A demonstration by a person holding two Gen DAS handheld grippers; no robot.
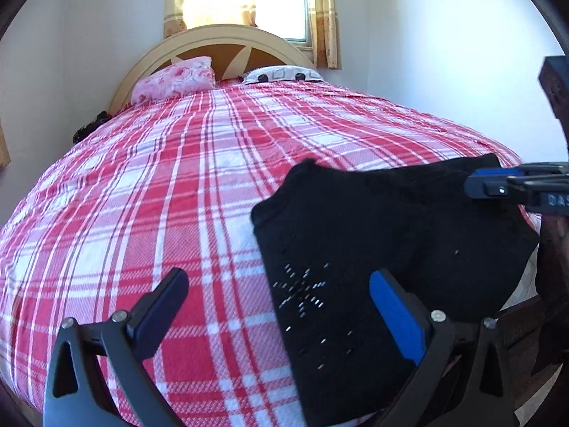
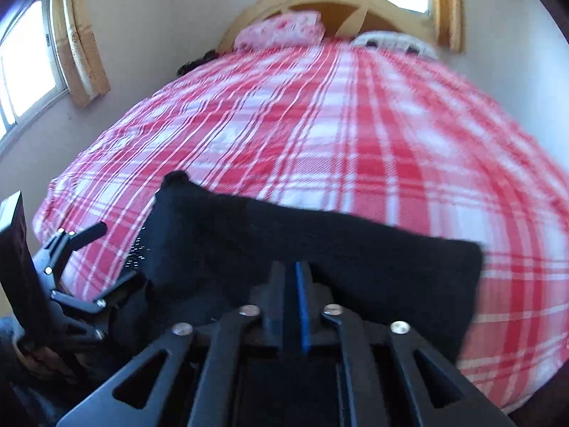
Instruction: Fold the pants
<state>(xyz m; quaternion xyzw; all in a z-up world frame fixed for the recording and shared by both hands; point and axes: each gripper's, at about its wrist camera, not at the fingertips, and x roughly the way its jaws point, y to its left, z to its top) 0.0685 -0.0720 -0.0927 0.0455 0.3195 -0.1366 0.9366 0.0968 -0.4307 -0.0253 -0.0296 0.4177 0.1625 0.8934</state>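
Black pants (image 1: 391, 220) lie folded into a wide band on the near right part of the bed, with a sparkly stud pattern (image 1: 302, 291) on the near panel. My left gripper (image 1: 279, 275) is open wide above the pants' left edge, its blue pad over the black cloth and nothing pinched. My right gripper (image 1: 476, 185) reaches in from the right over the pants' right end. In the right wrist view the pants (image 2: 320, 249) lie just beyond my right gripper (image 2: 290, 267), whose jaws stand a narrow slit apart with no cloth seen between them. The left gripper (image 2: 115, 252) shows at the left.
A red and white plaid cover (image 1: 160, 195) spreads over the bed. A pink pillow (image 1: 174, 80) and a white patterned pillow (image 1: 284, 74) lean at the headboard (image 1: 220, 41). A dark wooden post (image 1: 554, 82) stands at the bed's near right corner. Something dark (image 1: 89, 128) lies at the left bed edge.
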